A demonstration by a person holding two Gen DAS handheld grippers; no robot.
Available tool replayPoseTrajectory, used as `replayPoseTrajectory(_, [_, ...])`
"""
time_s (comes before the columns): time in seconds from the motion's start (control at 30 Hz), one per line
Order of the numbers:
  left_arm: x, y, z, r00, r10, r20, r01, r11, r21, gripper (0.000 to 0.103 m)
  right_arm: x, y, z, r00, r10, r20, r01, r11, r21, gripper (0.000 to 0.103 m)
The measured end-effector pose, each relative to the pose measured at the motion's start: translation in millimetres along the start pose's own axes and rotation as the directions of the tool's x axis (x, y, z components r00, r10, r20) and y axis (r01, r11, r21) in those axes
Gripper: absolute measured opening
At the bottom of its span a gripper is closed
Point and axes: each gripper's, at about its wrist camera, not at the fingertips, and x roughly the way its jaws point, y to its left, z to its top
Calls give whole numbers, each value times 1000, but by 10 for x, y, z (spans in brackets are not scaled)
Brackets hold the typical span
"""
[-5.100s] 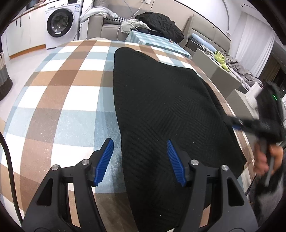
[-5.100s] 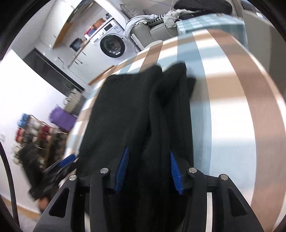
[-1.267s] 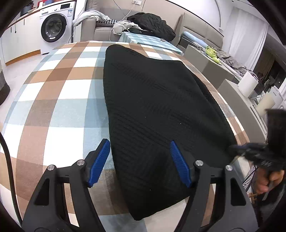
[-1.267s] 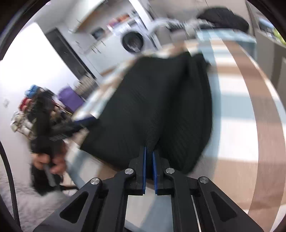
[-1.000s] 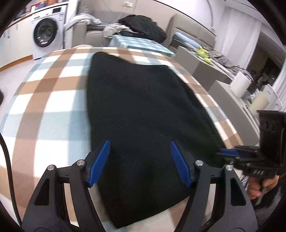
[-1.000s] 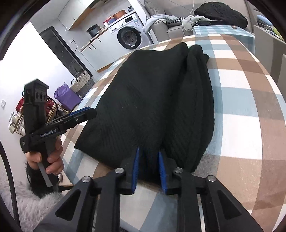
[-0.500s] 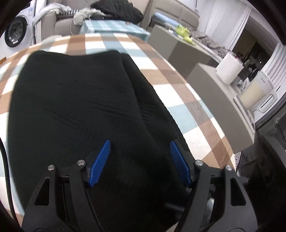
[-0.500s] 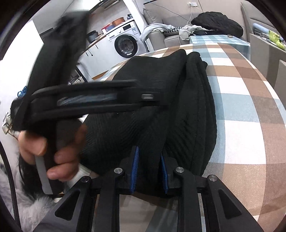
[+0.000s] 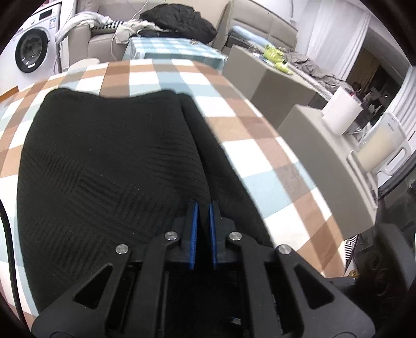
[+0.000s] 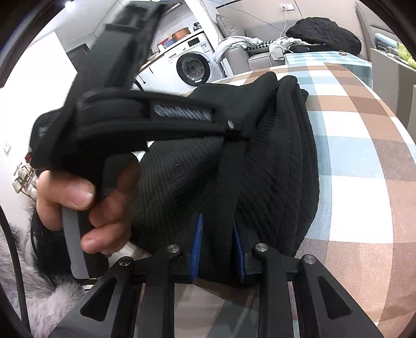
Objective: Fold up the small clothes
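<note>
A black knit garment [image 9: 109, 166] lies flat on the checked tablecloth [image 9: 260, 161], with a folded ridge along its right side. My left gripper [image 9: 203, 208] is shut on the garment's near edge at that ridge. My right gripper [image 10: 217, 228] is partly closed, its blue pads around the same near edge of the garment [image 10: 273, 161]. The left gripper's body, held in a hand [image 10: 85, 192], crosses close in front of the right wrist camera and hides the garment's left part.
A washing machine [image 9: 31, 49] stands at the far left. A sofa with piled clothes [image 9: 179, 20] is behind the table. Grey boxes [image 9: 262, 75] and white containers [image 9: 340, 111] stand to the right of the table edge.
My left gripper swung right across the garment and closed on its near edge by the ridge. My right gripper, earlier shut on the edge, has loosened to a narrow gap.
</note>
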Motion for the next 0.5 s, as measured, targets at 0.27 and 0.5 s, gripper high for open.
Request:
replayPoseTrajectory(0.27, [226,69,-64,997,-15,-72,15,1000,3,8,29,-30,23,1000,15,-11,-15,1000,24,23])
replayPoseTrajectory(0.5, [8,186,-72,999,-39,-28,39,999,-13,39,-73,-52,80,999,14,42,-16,999,47,8])
